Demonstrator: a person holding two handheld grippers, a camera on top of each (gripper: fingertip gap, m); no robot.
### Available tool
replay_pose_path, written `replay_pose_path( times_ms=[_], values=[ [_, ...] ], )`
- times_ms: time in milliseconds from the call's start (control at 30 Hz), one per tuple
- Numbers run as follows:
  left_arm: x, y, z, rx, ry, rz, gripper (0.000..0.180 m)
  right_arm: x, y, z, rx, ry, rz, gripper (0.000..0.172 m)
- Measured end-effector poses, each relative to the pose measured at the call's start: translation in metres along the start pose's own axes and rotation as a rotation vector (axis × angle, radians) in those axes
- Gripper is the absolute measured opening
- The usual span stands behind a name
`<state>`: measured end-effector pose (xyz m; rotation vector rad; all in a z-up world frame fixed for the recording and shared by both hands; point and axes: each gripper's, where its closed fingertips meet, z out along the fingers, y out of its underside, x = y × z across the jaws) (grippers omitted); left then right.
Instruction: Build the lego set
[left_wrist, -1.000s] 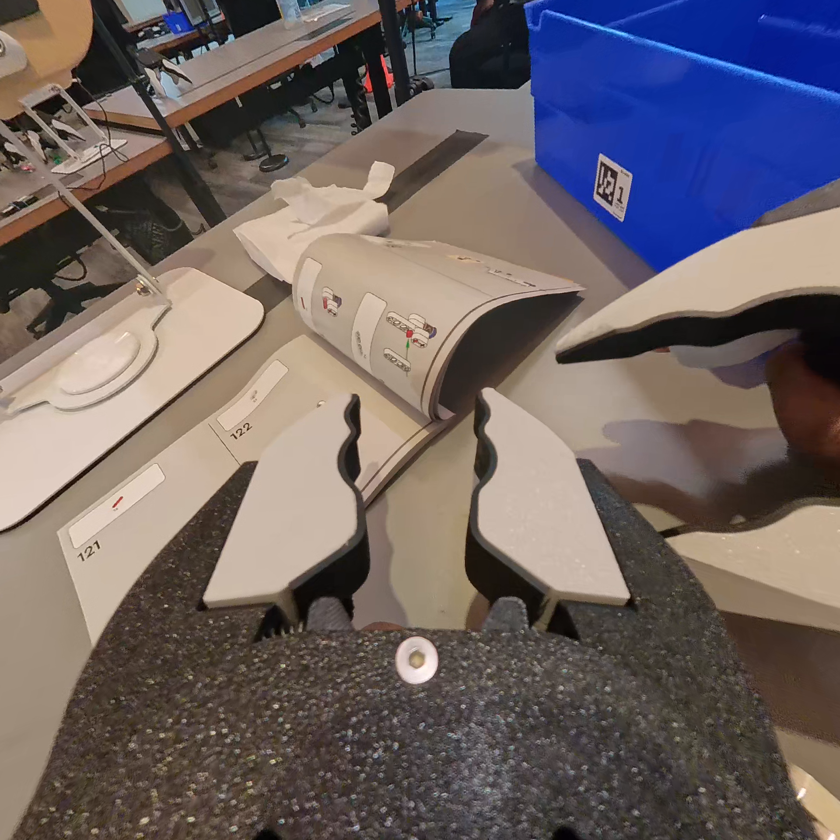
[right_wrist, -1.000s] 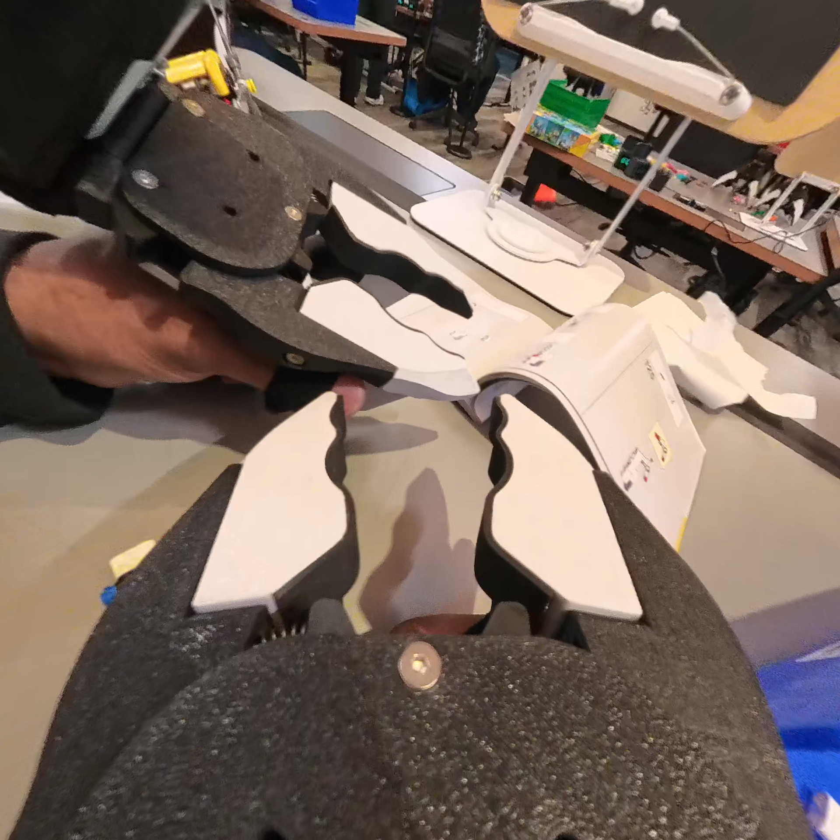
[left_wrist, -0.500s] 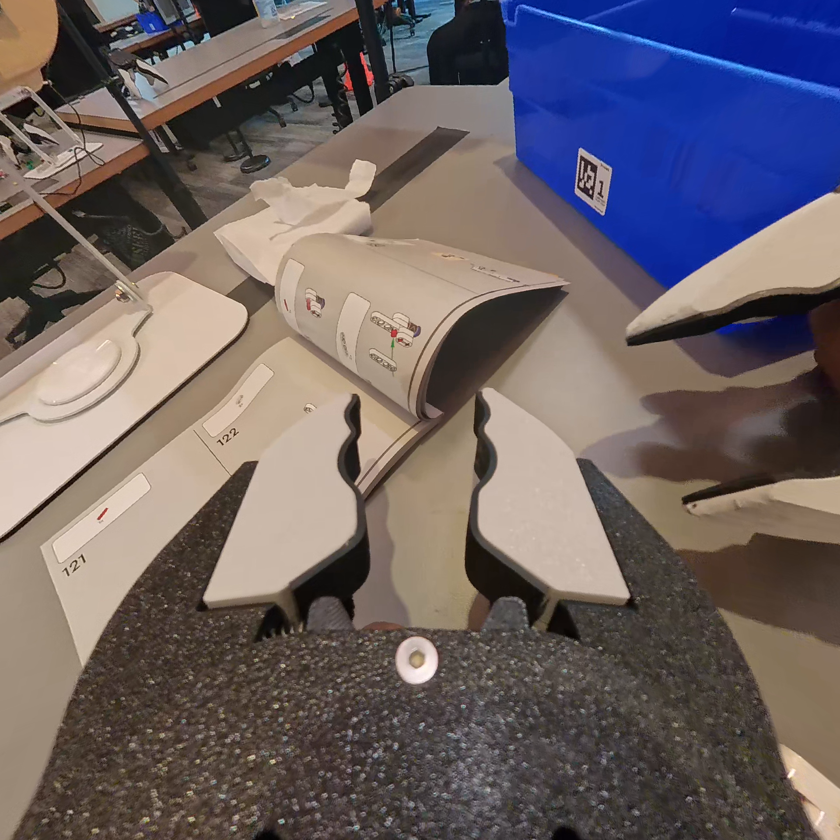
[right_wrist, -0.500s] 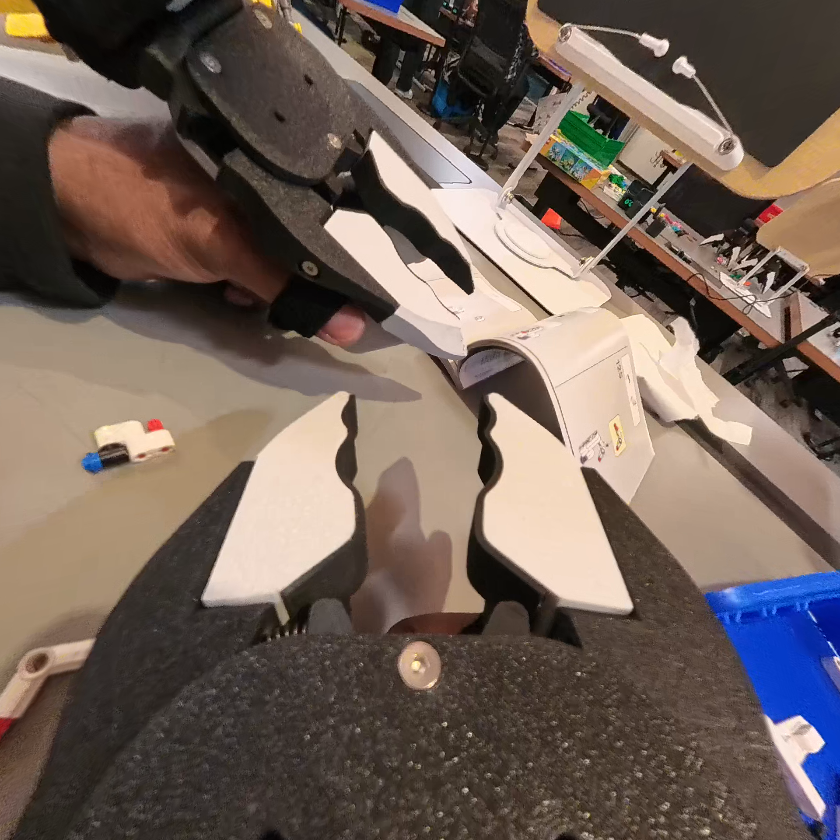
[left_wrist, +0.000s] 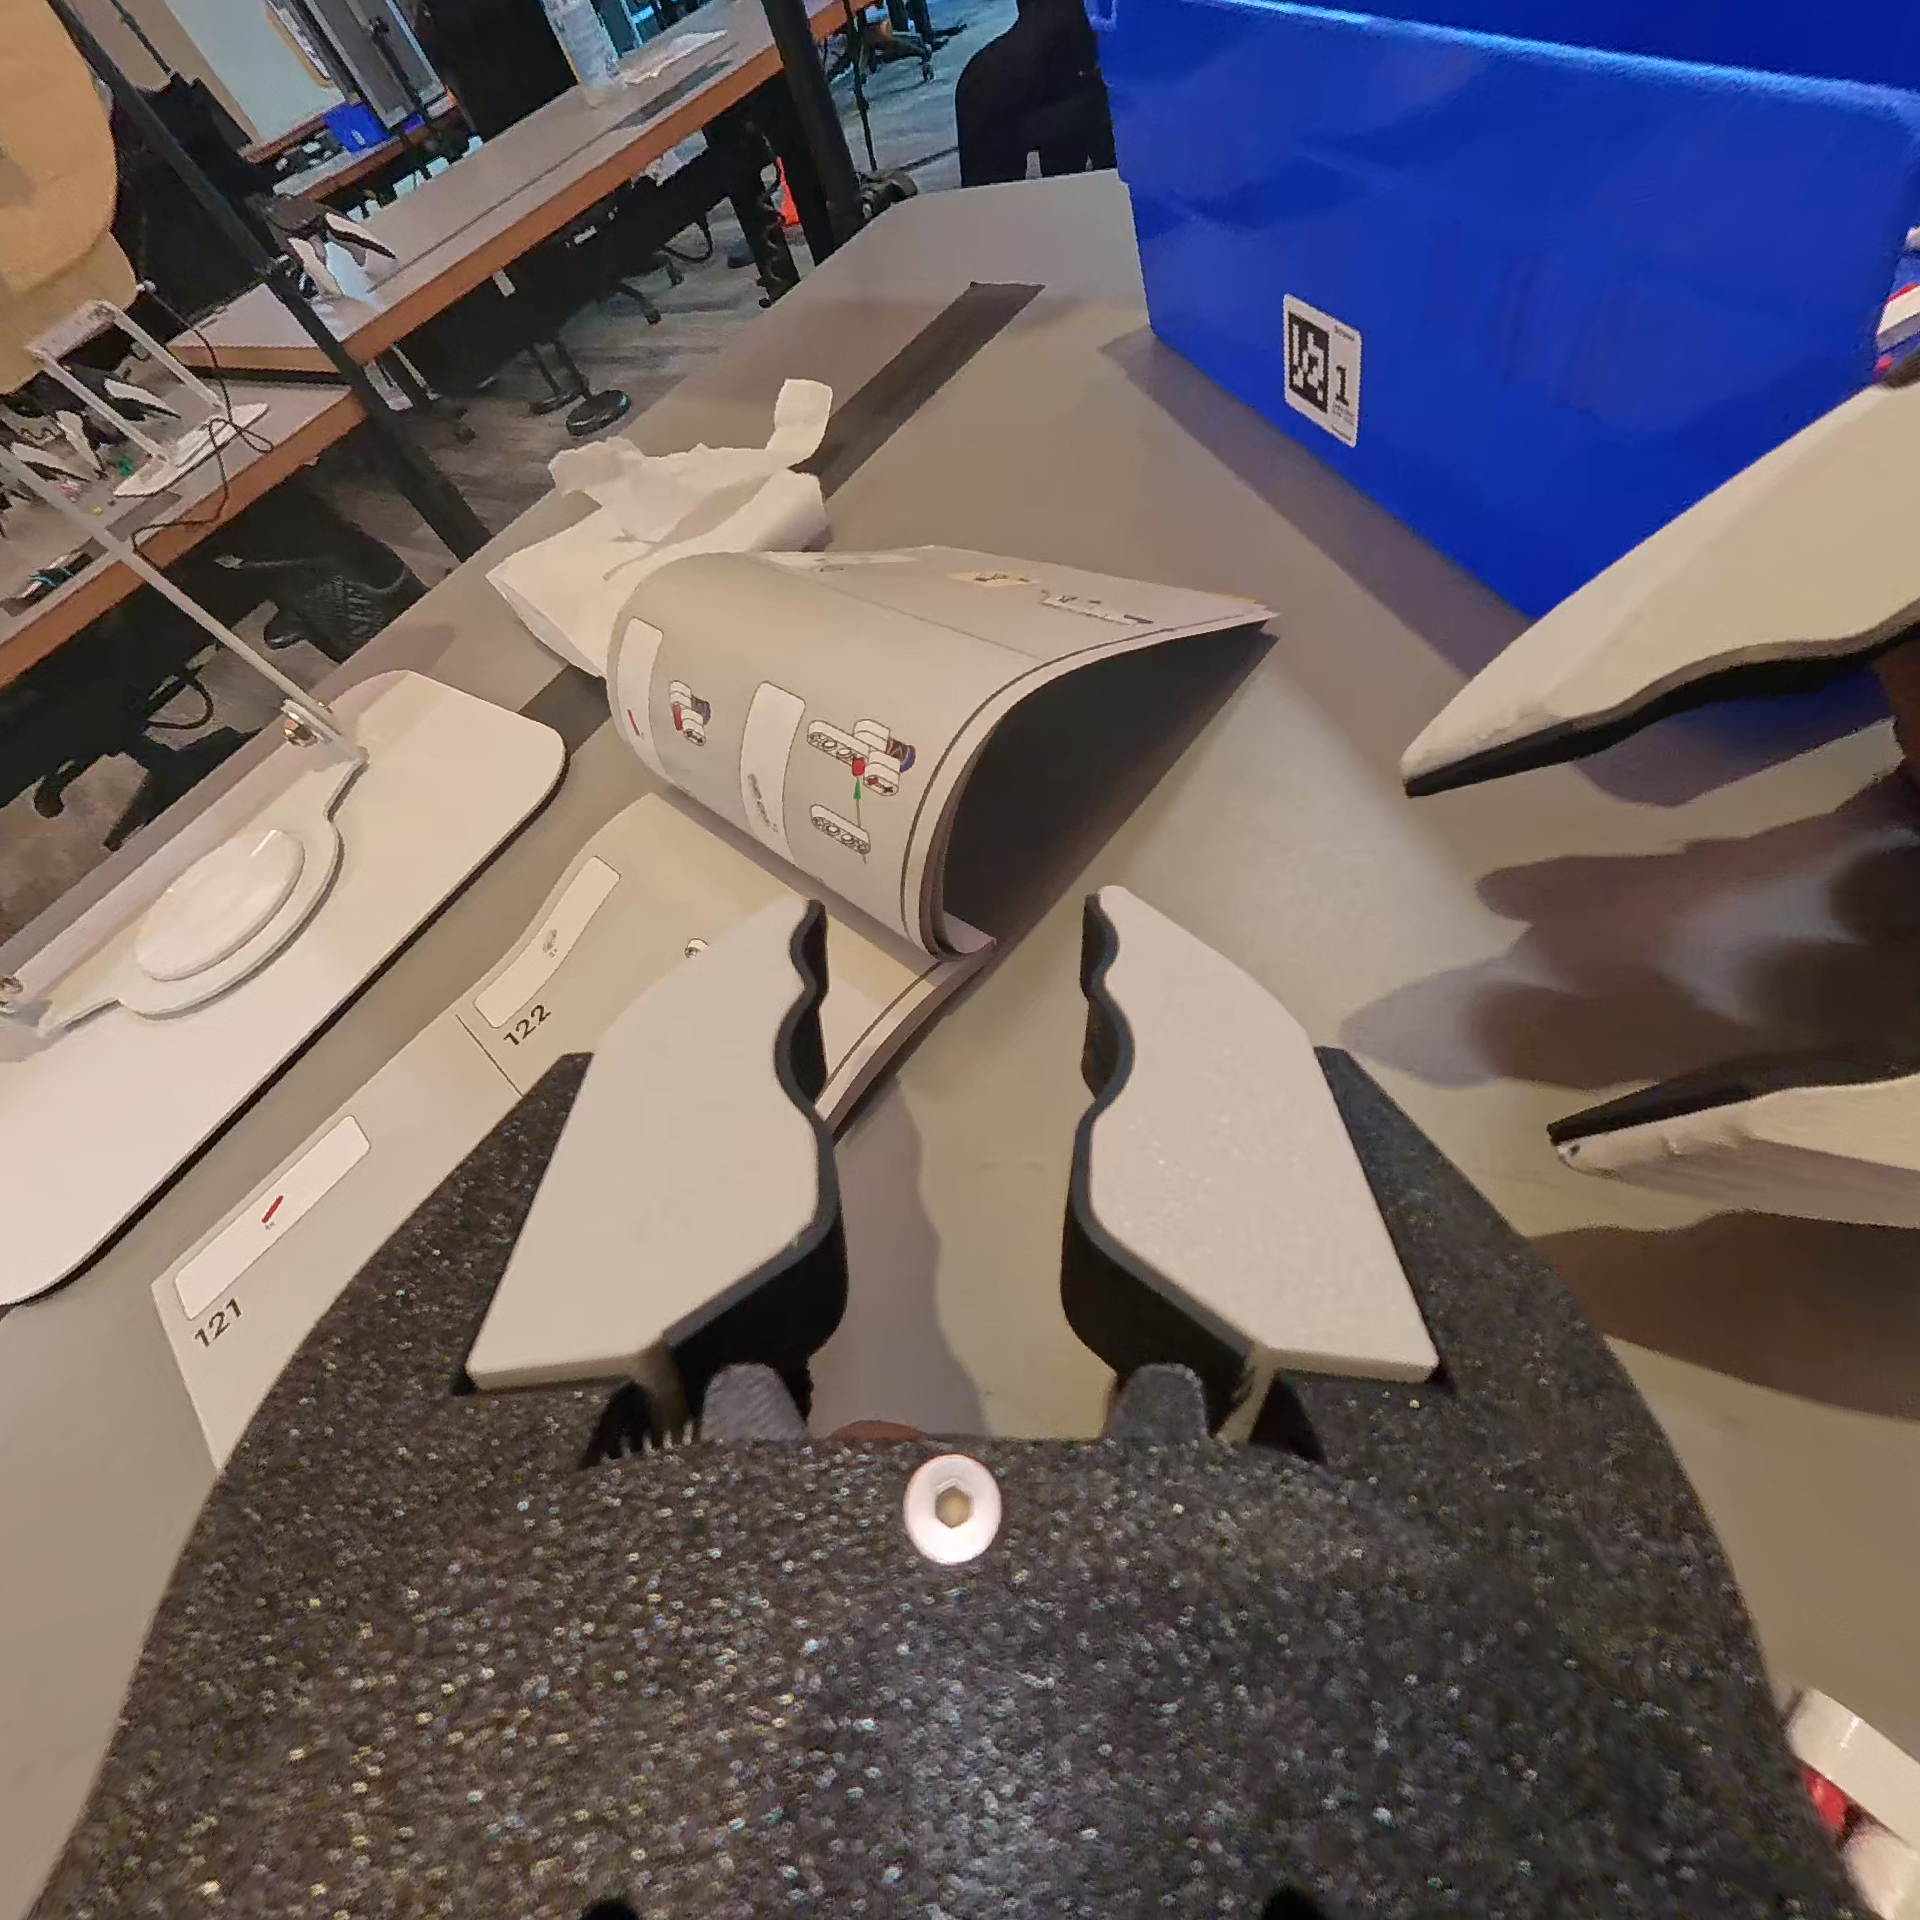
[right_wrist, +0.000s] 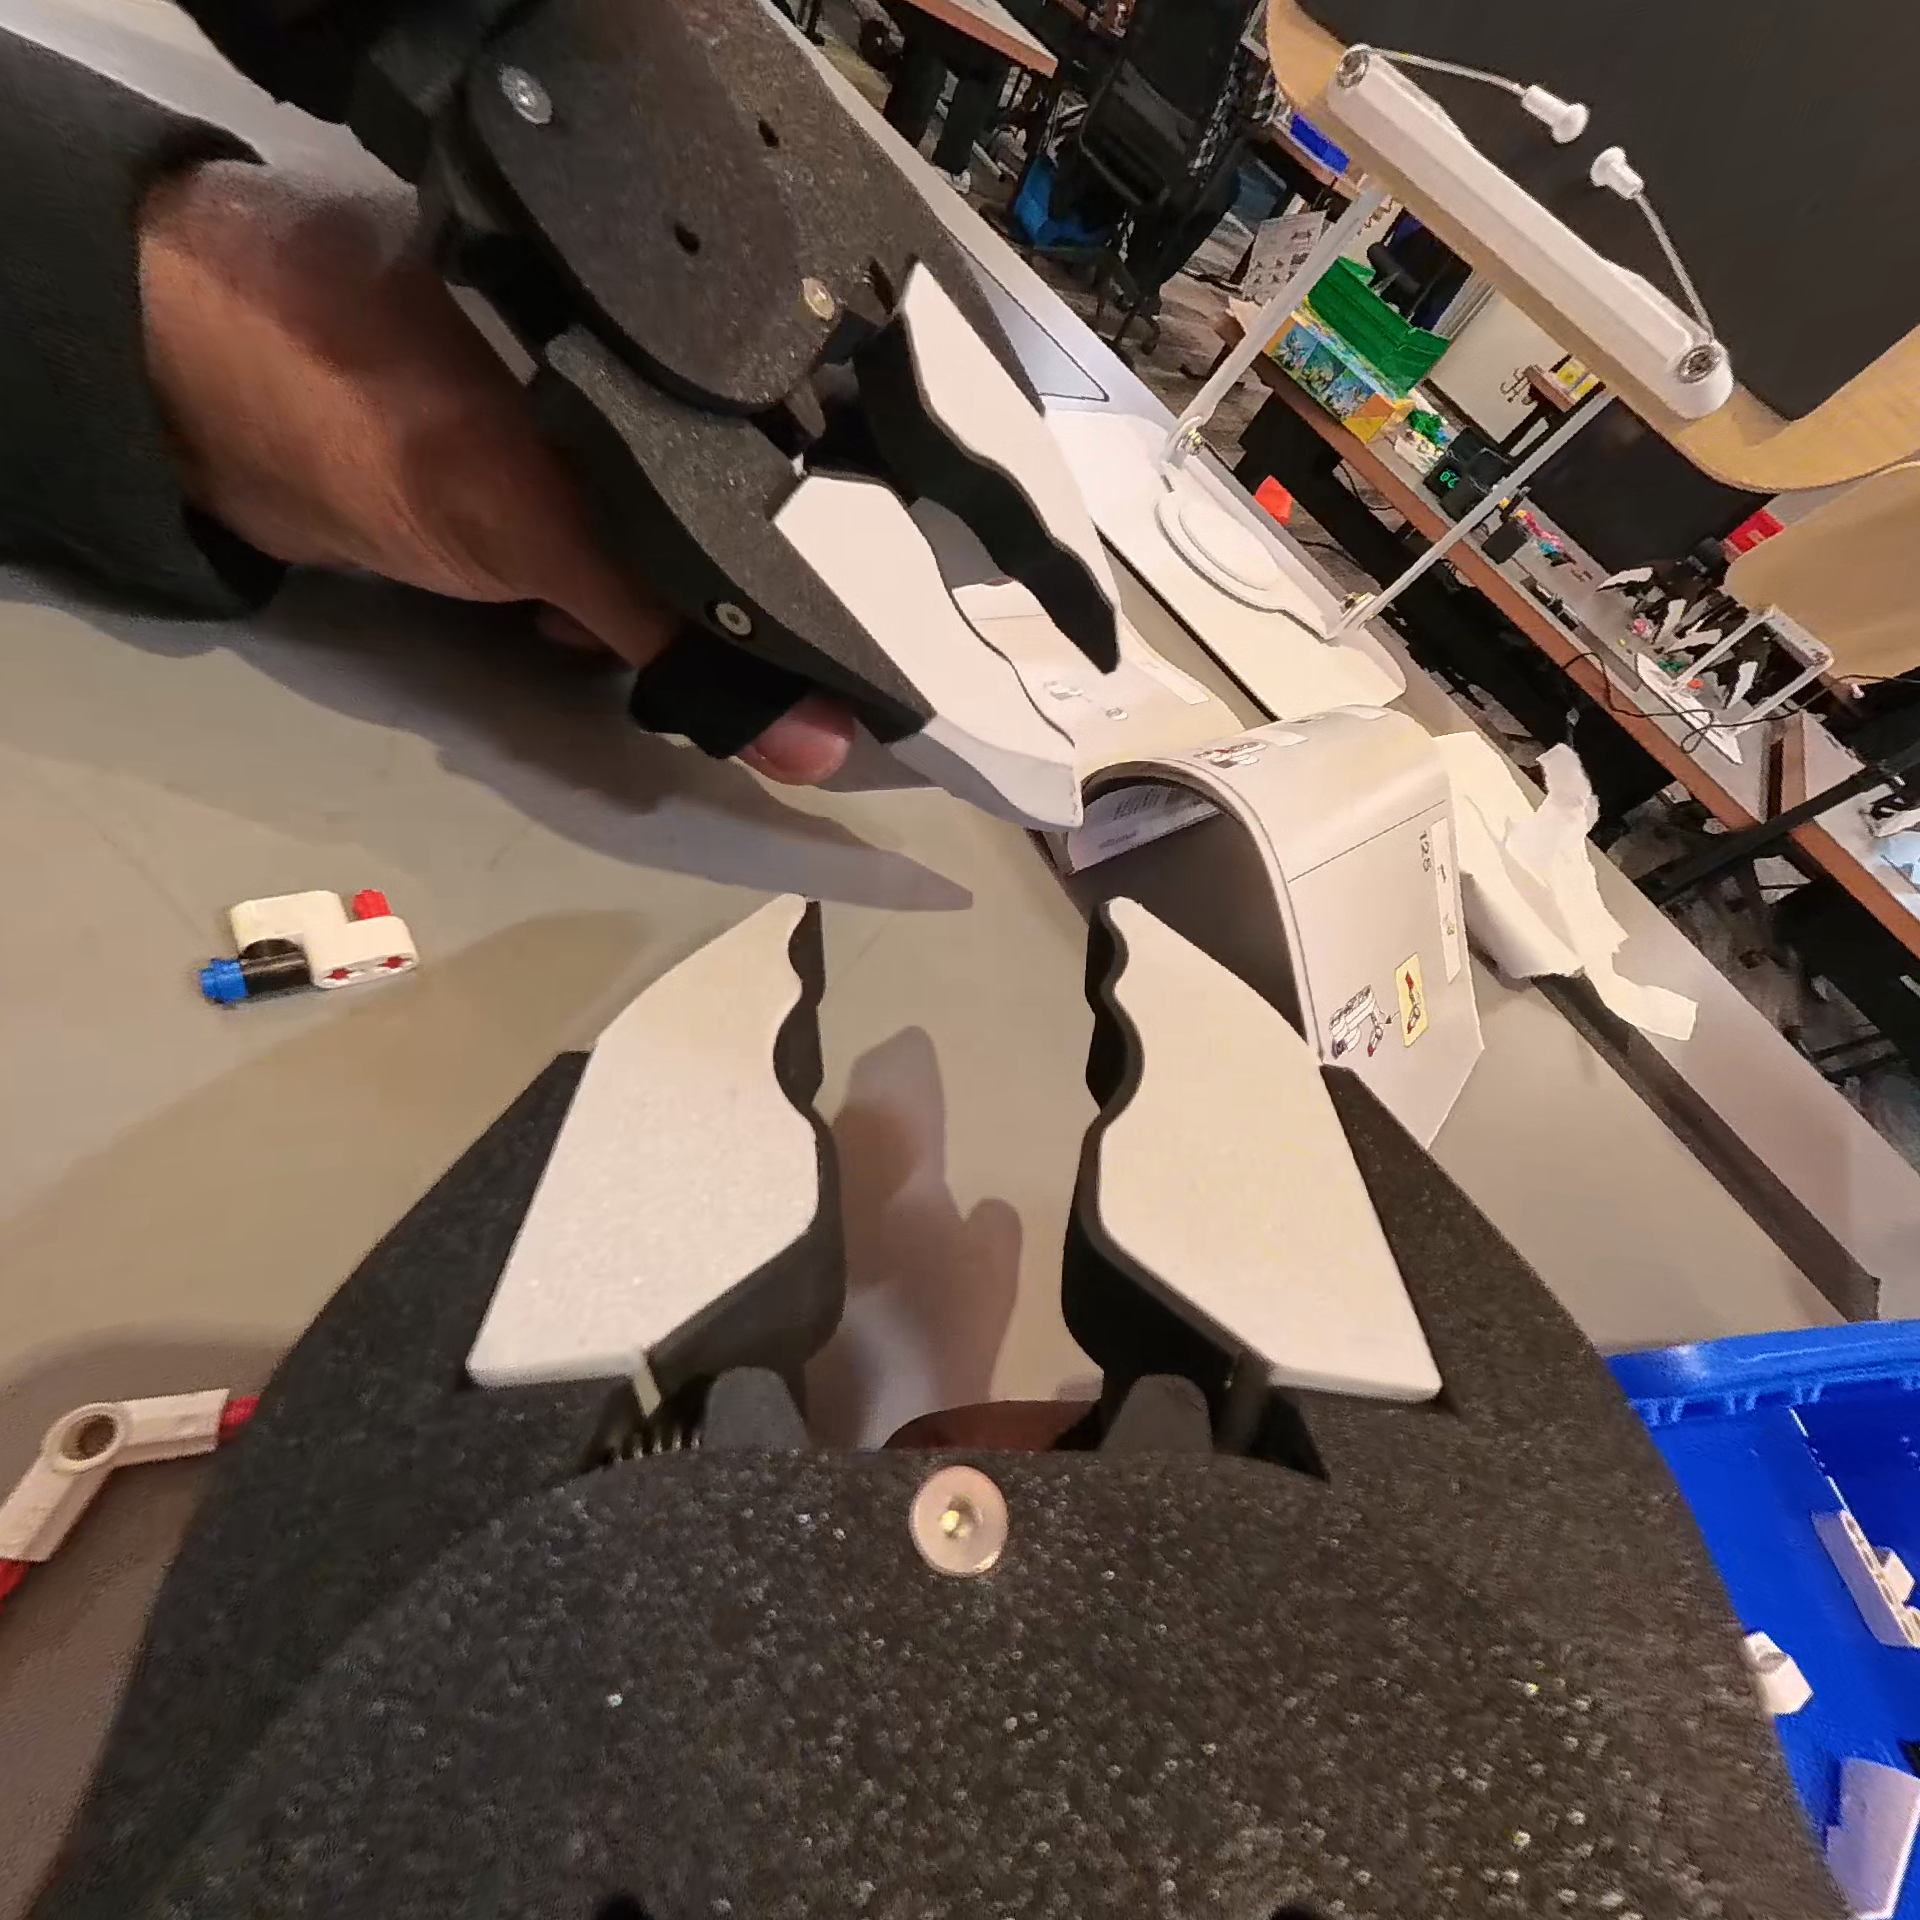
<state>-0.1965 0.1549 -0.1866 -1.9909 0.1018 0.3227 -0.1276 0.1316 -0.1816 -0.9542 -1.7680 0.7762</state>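
Two pairs of jaws stand parted and bare: left gripper (left_wrist: 951, 914) just short of the curled grey instruction booklet (left_wrist: 914, 717) at frame centre, right gripper (right_wrist: 951, 914) farther back.

A grey table (left_wrist: 1299, 852) carries an open instruction booklet (left_wrist: 894, 665) with its pages arched over, crumpled white tissue (left_wrist: 686, 499) just behind it, a white lamp base (left_wrist: 312, 883), a blue bin (left_wrist: 1558, 260), and small brick assemblies (right_wrist: 312, 948).
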Motion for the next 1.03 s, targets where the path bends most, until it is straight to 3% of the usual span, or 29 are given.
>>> replay_pose_path(
  times_ms=[467,700,867,1033],
  values=[
    [0.001,0.0,0.001,-0.007,0.013,0.004,0.046,-0.004,0.003,0.002,-0.023,-0.014,-0.024,0.048],
    [0.02,0.005,-0.032,0.027,0.038,0.015,0.042,-0.012,0.003,0.001,-0.015,-0.082,-0.03,0.046],
    [0.046,0.021,-0.07,0.022,0.164,0.078,0.037,-0.017,0.002,0.0,-0.012,-0.127,-0.028,0.044],
    [0.086,0.045,-0.096,-0.112,0.369,0.139,0.037,-0.018,0.003,0.001,-0.021,-0.134,-0.027,0.043]
  ],
)
